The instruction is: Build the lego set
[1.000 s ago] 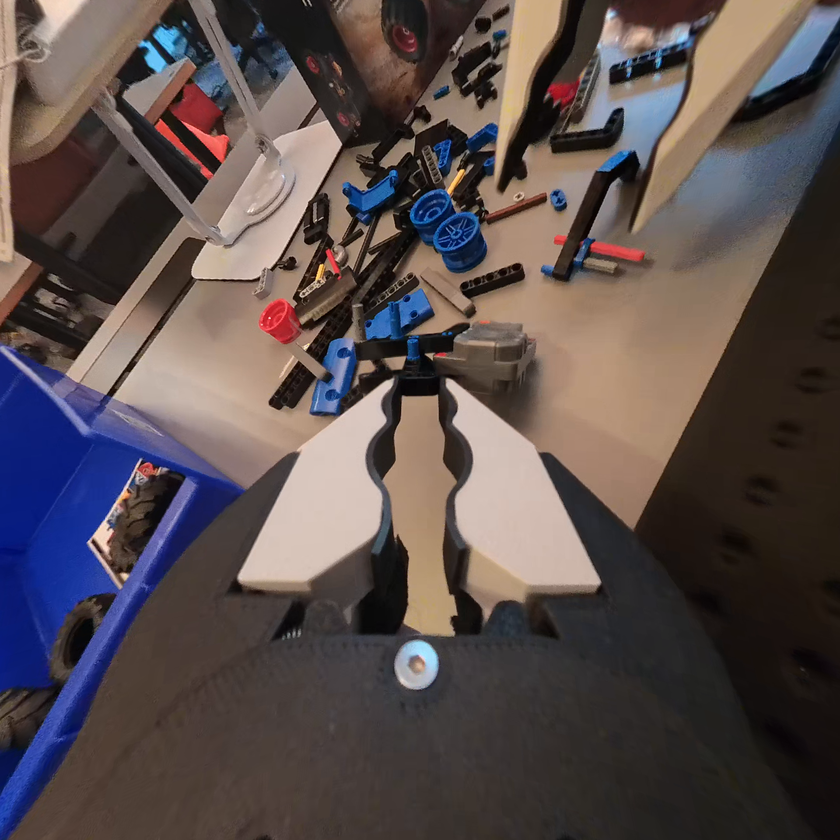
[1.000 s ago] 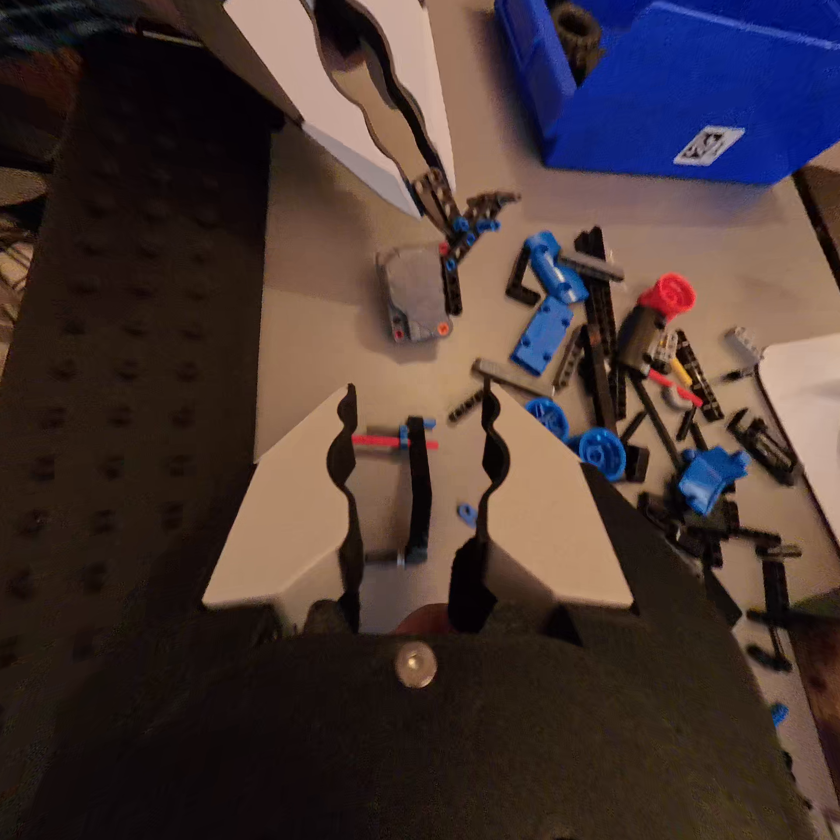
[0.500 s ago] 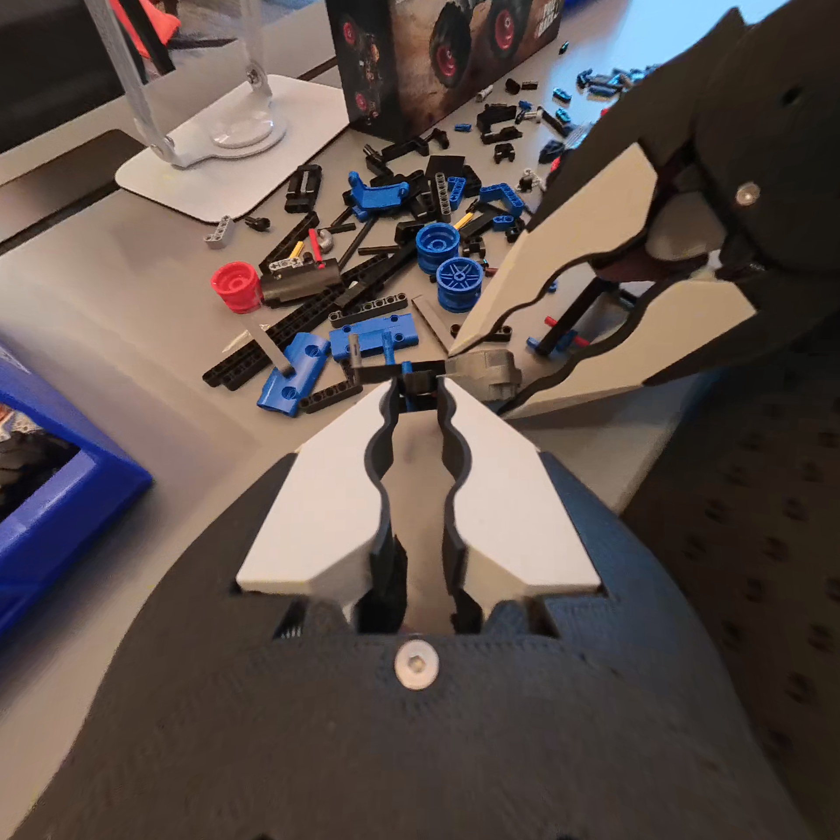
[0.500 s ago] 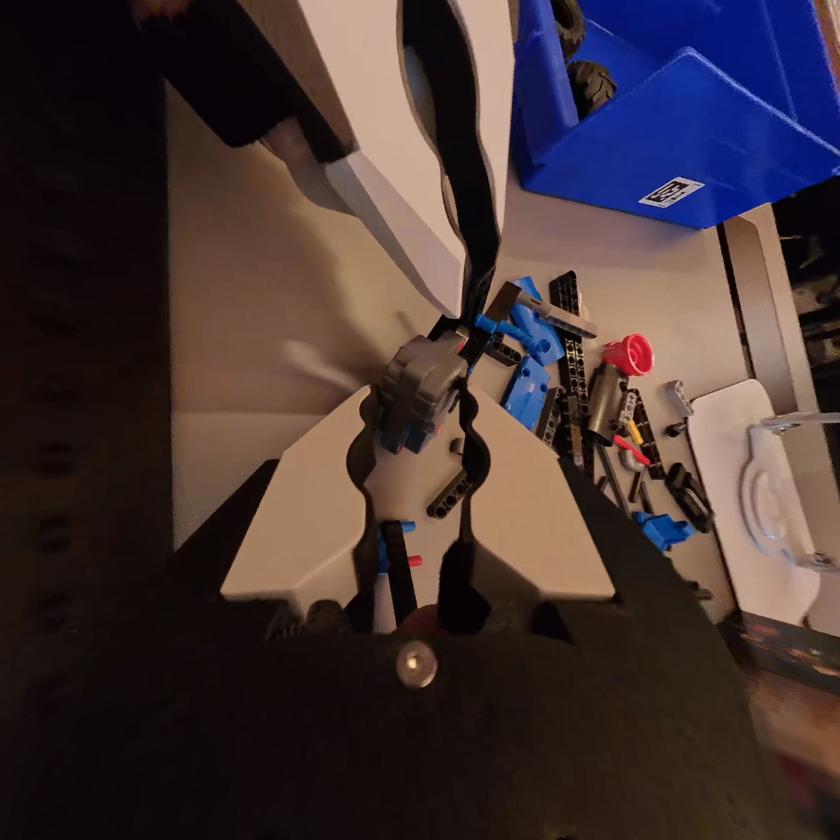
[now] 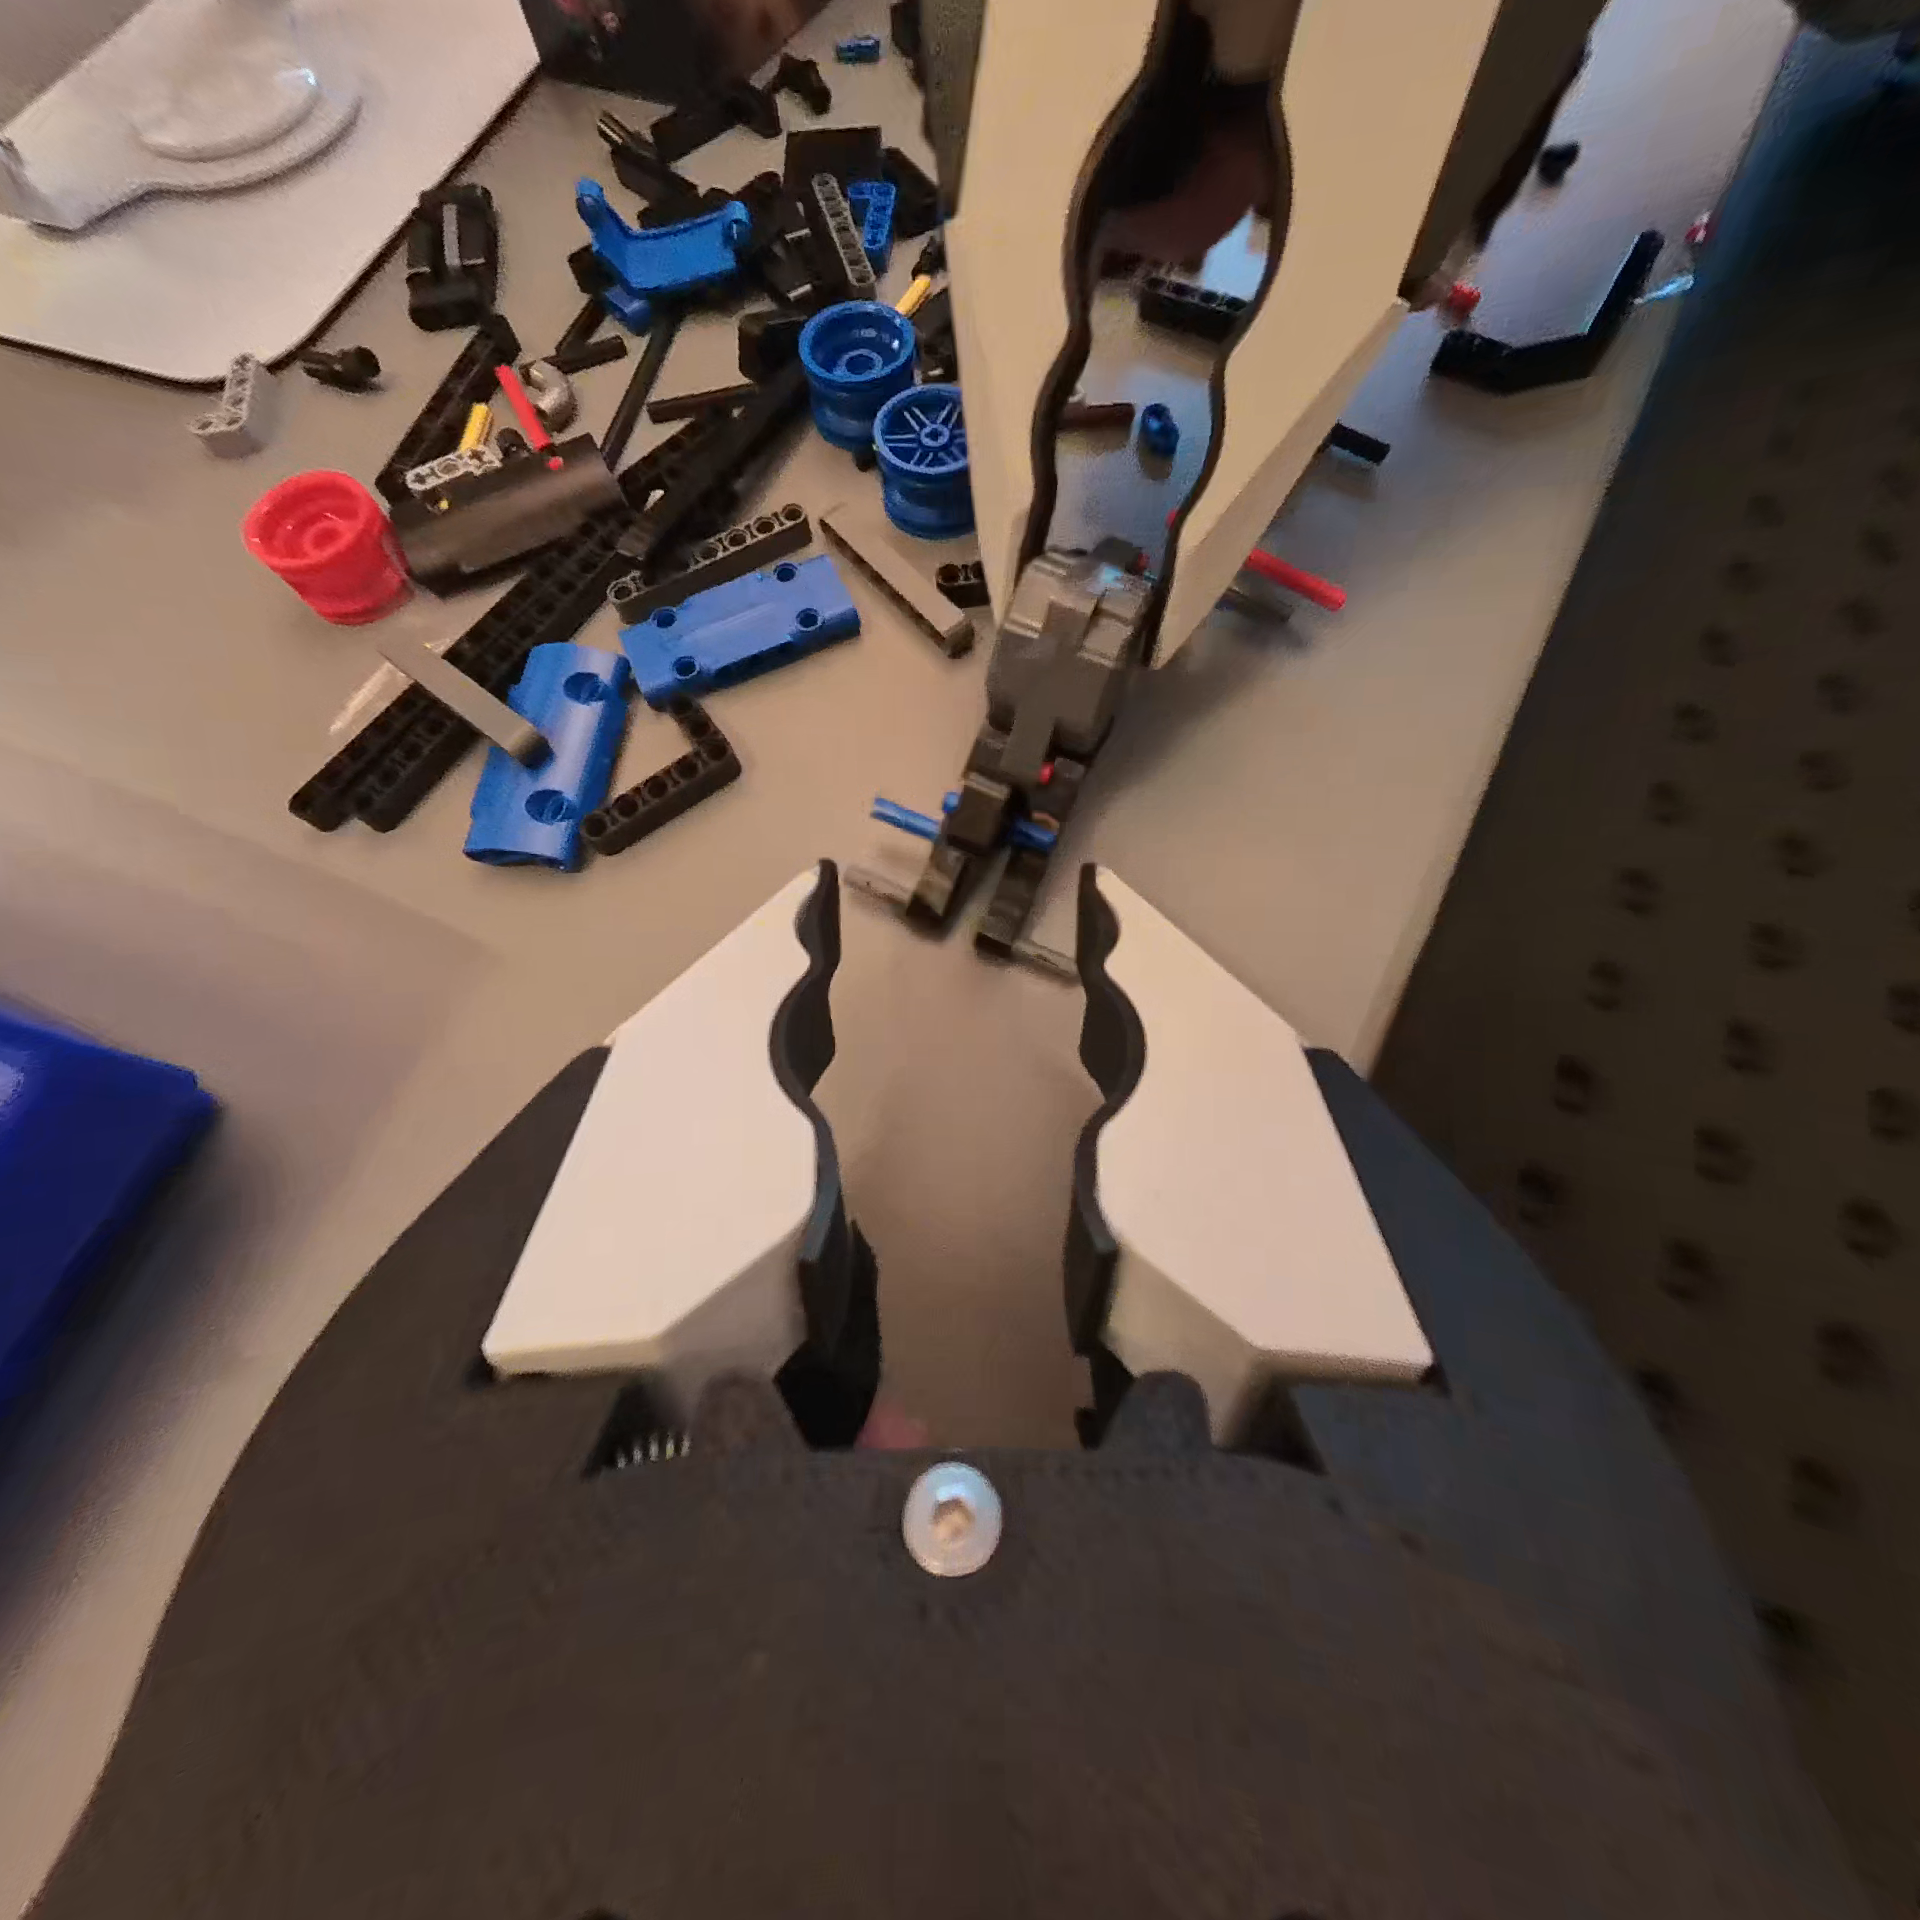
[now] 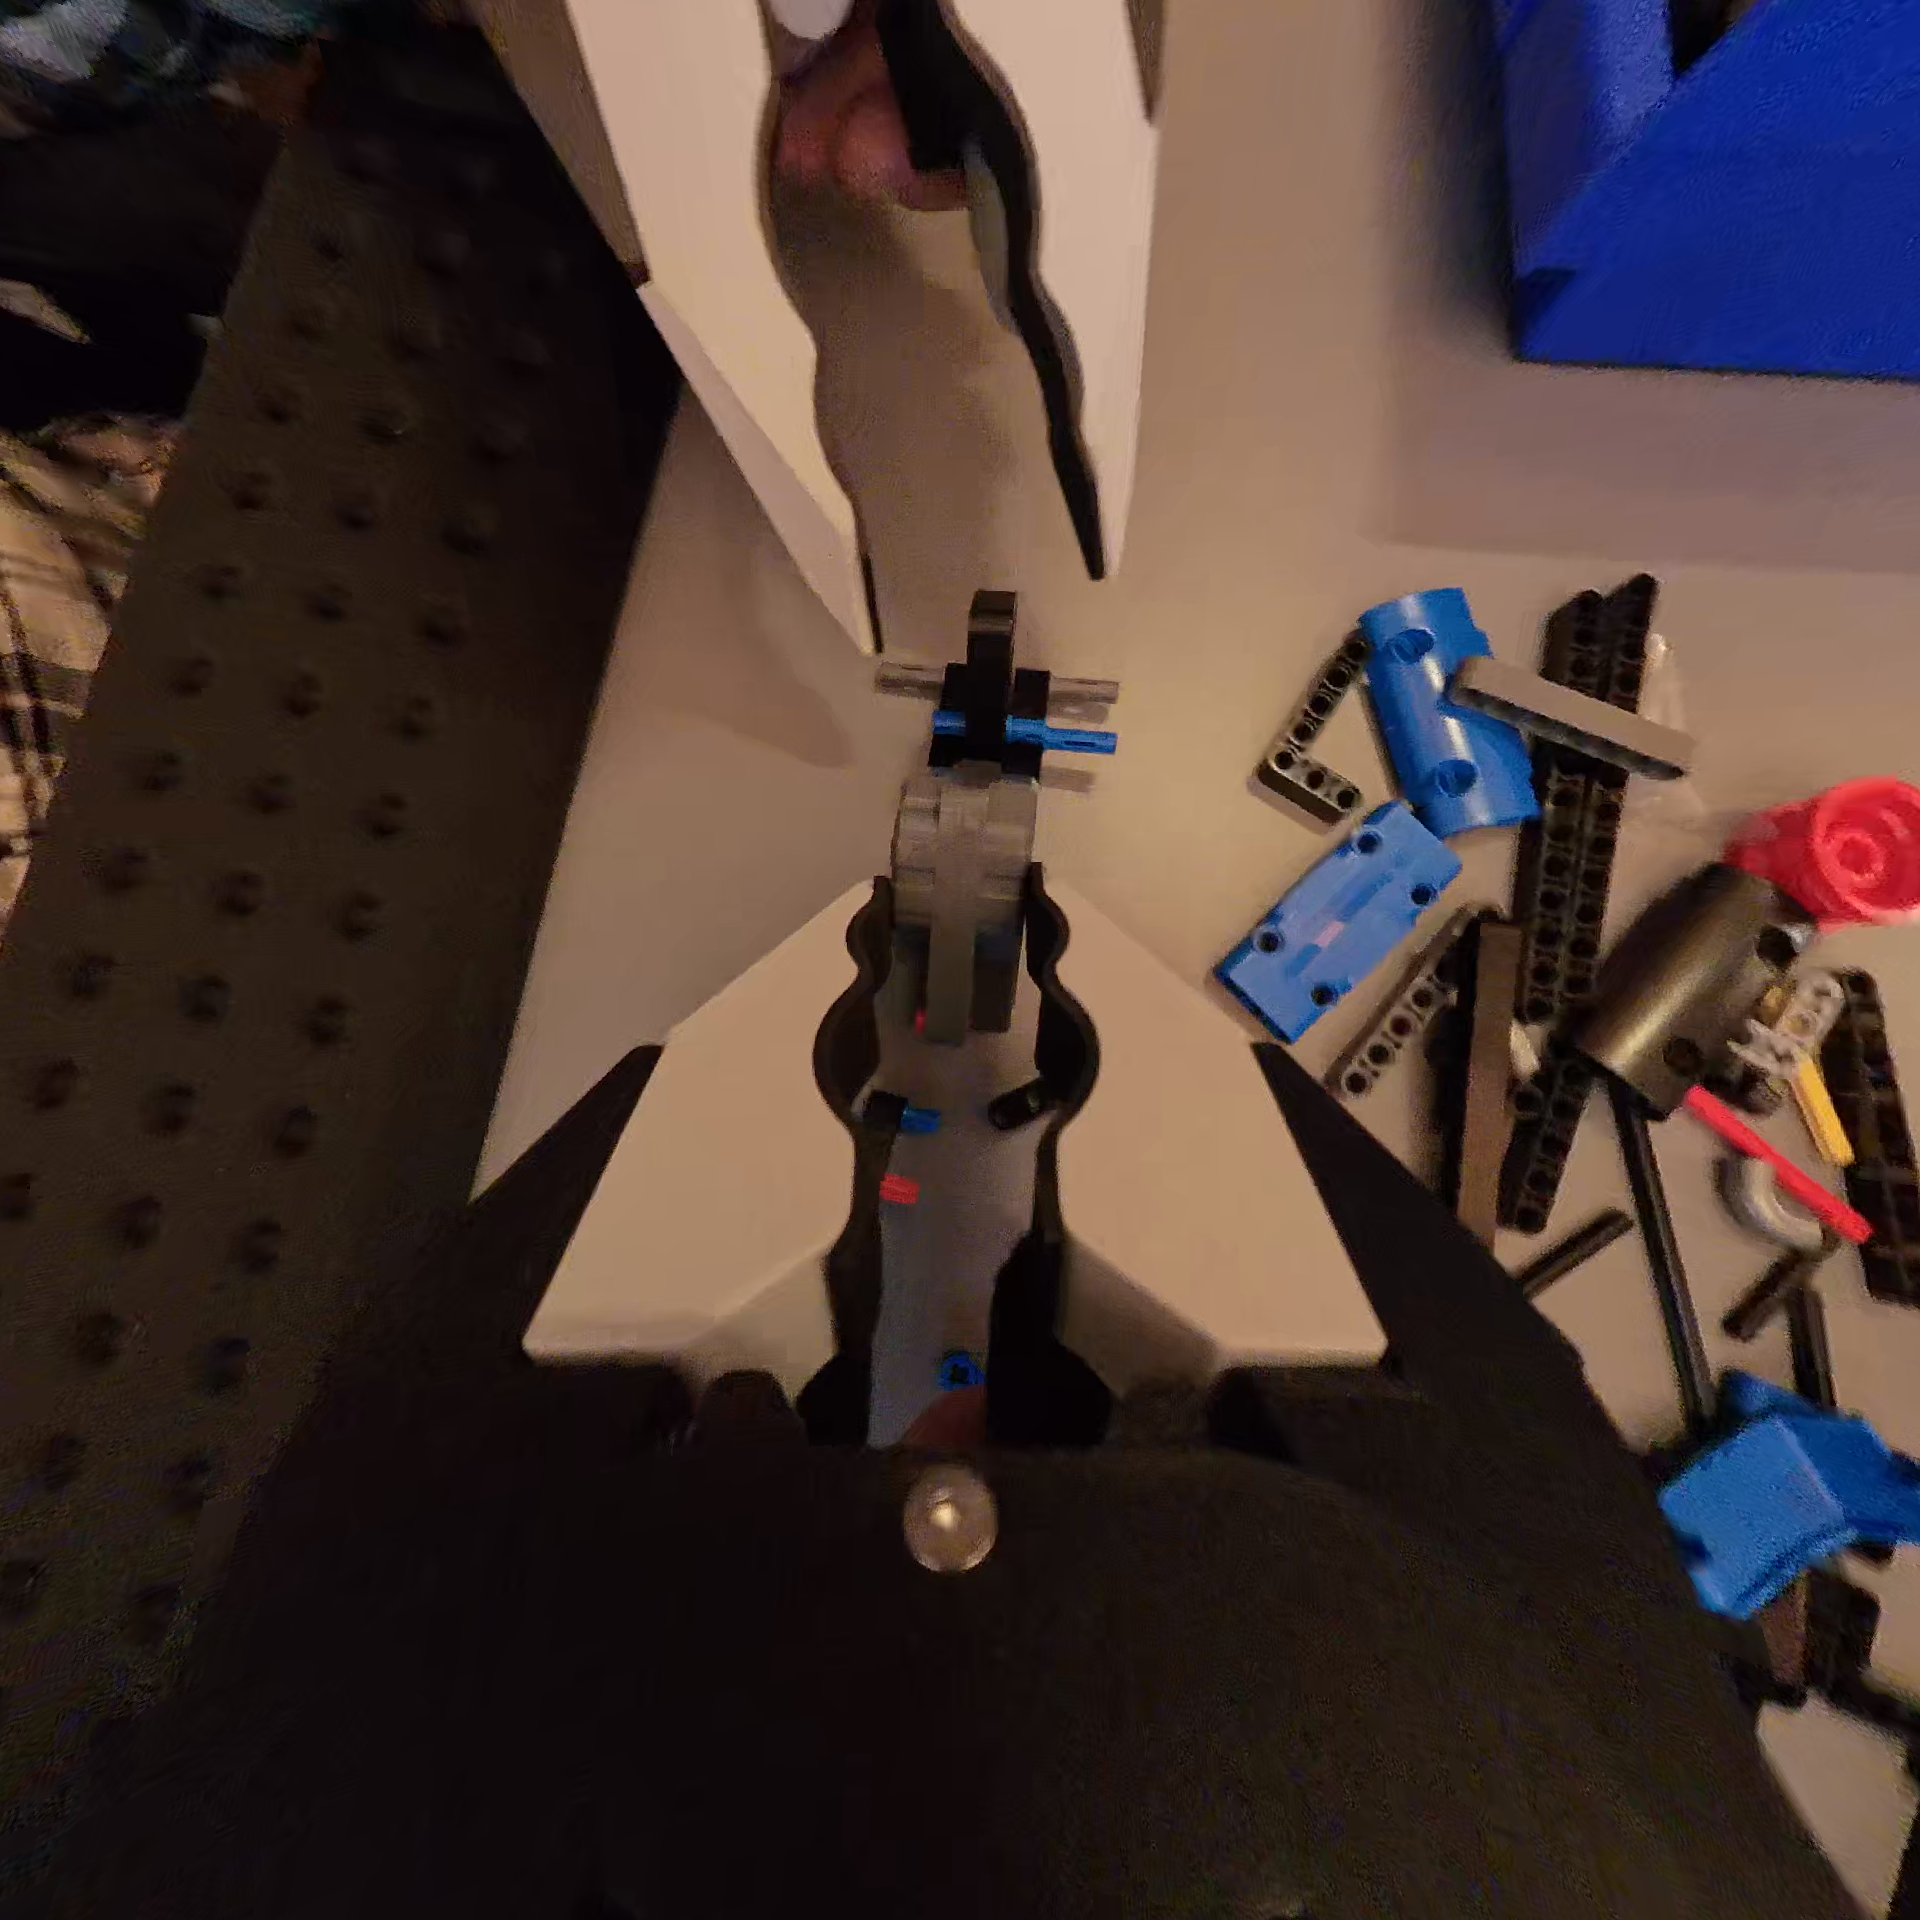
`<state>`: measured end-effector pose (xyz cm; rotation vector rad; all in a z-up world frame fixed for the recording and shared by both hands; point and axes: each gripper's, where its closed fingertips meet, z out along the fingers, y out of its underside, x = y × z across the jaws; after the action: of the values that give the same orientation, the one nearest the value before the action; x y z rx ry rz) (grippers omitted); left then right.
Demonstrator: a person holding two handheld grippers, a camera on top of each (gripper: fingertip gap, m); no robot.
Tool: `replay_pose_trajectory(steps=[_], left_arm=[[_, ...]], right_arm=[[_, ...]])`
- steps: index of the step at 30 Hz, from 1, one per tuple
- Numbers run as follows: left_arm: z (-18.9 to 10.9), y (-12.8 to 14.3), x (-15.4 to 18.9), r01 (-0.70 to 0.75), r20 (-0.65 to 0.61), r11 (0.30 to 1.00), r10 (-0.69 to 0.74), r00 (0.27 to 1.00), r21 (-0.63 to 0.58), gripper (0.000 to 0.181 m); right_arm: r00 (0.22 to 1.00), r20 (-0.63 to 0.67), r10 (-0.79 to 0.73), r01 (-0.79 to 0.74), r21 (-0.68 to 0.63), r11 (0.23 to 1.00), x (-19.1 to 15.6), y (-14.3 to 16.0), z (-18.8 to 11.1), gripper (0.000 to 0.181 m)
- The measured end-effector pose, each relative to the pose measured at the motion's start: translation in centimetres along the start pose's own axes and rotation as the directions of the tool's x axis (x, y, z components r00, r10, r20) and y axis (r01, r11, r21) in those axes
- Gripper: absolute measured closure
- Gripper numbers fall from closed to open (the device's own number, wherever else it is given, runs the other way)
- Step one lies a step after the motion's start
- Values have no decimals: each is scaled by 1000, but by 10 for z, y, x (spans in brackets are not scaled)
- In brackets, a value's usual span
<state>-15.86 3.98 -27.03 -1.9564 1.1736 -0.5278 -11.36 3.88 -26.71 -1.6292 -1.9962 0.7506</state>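
Desk (image 5: pixel 1226 790): a pale grey surface across both views; a dark studded mat (image 5: pixel 1714 935) borders it on the right of the left wrist view and on the left of the right wrist view.
Blue bin (image 6: pixel 1745 218): upper right of the right wrist view, standing on the desk; its corner (image 5: pixel 73 1164) shows at the left edge of the left wrist view.
White base plate (image 5: pixel 208 208): upper left of the left wrist view, beside the loose parts.
Left hand-held gripper (image 5: pixel 951 914): jaws spread apart with nothing between them, the tips just short of the assembly's black end.
Right hand-held gripper (image 6: pixel 951 914): jaws closed on the grey block of the assembly; in the left wrist view it comes down from the top centre.
Lego assembly (image 5: pixel 1049 707): centre of both views, a grey block with black beams and a blue pin, stretched between the two grippers near the desk edge.
Loose lego parts (image 5: pixel 665 582): spread over the left half of the left wrist view, black beams and blue panels.
Blue wheel hubs (image 5: pixel 888 400): two, side by side, above centre.
Red wheel hub (image 5: pixel 322 540): left of the pile.
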Motion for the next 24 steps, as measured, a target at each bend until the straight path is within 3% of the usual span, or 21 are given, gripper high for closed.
replay_pose_trajectory(steps=[5,9,16,22,24], left_arm=[[3,6,6,-25,-31,1000,25,999,-13,141],[-1,18,1,-34,-9,998,33,999,-58,139],[-17,22,-8,-19,11,999,19,1000,-27,138],[-6,24,0,-35,-19,998,35,999,-44,138],[-4,27,1,-38,-13,998,38,999,-56,138]], right_arm=[[998,47,-33,35,-27,999,12,-5,8,156],[997,-59,-53,49,-63,997,24,-4,-6,131],[987,-152,-49,19,-194,981,-9,42,-42,145],[992,-124,14,-41,-212,976,-30,72,-38,155],[992,-128,12,-39,-212,977,-31,74,-35,173]])
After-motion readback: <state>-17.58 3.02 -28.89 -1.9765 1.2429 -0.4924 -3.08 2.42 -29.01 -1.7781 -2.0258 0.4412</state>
